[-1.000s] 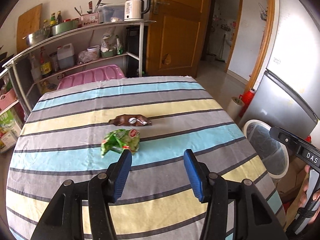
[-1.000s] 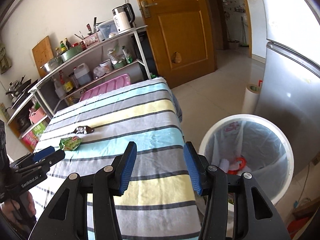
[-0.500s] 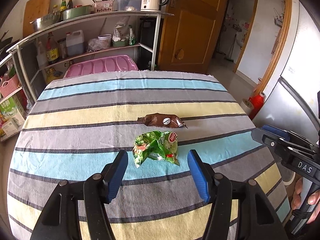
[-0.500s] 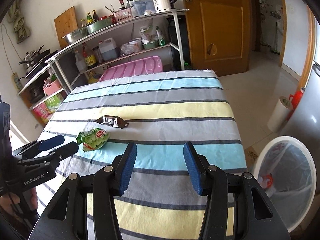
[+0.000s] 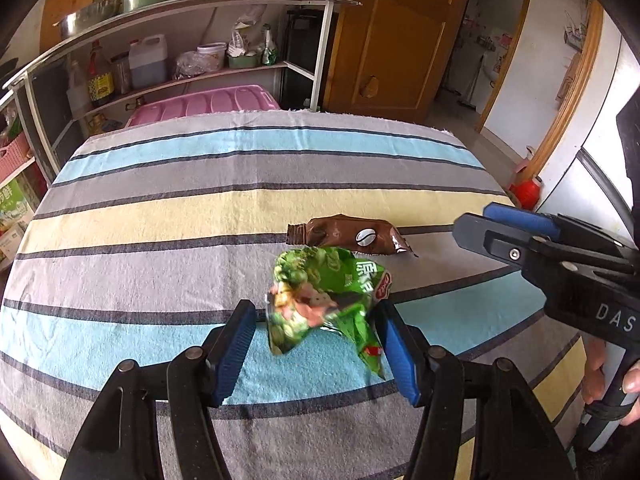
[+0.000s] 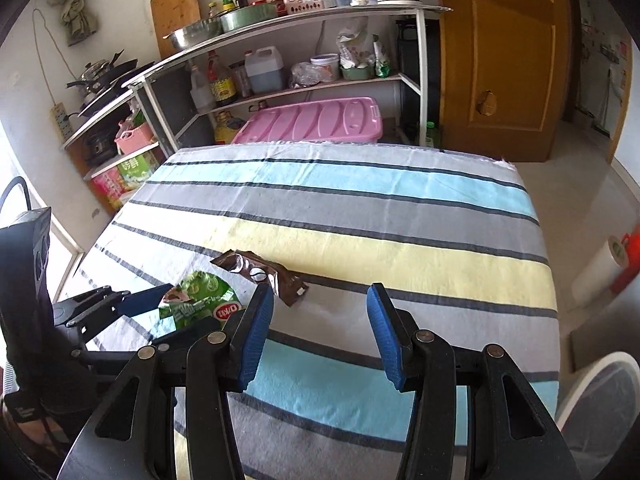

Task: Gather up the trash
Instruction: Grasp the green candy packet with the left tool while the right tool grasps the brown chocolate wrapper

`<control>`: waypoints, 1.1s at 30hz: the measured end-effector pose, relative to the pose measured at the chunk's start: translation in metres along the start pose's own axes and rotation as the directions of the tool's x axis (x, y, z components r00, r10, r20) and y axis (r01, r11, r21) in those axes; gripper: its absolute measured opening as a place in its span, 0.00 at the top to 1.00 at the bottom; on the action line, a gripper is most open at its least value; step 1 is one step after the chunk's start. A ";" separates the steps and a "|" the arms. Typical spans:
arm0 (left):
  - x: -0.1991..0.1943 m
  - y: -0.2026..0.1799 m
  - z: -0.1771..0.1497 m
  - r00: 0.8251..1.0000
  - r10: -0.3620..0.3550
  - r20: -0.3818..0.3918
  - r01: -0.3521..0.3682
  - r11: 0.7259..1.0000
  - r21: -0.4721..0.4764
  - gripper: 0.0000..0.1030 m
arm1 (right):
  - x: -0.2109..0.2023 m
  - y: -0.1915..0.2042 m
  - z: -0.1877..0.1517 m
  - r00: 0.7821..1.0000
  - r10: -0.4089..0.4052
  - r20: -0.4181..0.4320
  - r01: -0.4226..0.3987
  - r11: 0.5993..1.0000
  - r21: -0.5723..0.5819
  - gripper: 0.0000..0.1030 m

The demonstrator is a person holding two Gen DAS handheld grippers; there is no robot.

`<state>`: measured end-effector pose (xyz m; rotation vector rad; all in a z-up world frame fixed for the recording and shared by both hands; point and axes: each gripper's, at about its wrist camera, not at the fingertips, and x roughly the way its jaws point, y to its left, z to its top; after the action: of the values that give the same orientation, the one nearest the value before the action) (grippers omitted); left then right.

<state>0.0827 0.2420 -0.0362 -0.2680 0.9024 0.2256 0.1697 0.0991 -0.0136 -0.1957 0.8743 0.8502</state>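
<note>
The crumpled green plastic snack bag (image 5: 326, 300) is lying on the surface (image 5: 160, 208), which is covered by a cloth with blue, grey and yellow stripes, in its middle part and closer to the near edge. The left gripper (image 5: 314, 350) is reaching around this bag: its blue pads are standing apart, the right one is just beside the bag's edge, and I cannot tell if it is touching. A brown crinkled foil wrapper (image 5: 352, 236) is resting just behind the bag, toward the far edge. The right gripper (image 6: 320, 336) is hanging over the surface with its fingers apart and nothing between them. A white round trash bin (image 6: 600, 400) is standing on the floor past the right edge.
</note>
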 end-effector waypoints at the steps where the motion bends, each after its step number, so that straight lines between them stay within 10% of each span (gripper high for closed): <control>1: 0.002 0.001 0.000 1.000 0.005 -0.009 -0.005 1.000 0.000 0.43 | 0.006 0.002 0.003 1.000 0.010 -0.010 -0.010 1.000 -0.011 0.52; 11: -0.011 0.017 -0.002 0.999 -0.030 0.020 0.030 0.999 -0.034 0.67 | 0.038 0.019 0.017 0.995 0.093 -0.046 -0.097 0.992 -0.081 0.52; 26: -0.037 0.049 0.004 0.993 -0.090 0.077 0.100 0.985 -0.143 0.45 | 0.073 0.040 0.016 0.988 0.067 -0.137 -0.095 0.973 -0.211 0.53; 33: -0.024 0.042 0.021 0.993 -0.106 0.055 0.114 0.979 -0.167 0.41 | 0.074 0.038 0.016 0.989 0.061 -0.137 -0.091 0.970 -0.224 0.80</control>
<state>0.0709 0.2867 -0.0099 -0.4679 0.8217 0.2053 0.1768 0.1748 -0.0515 -0.4250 0.9075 1.0199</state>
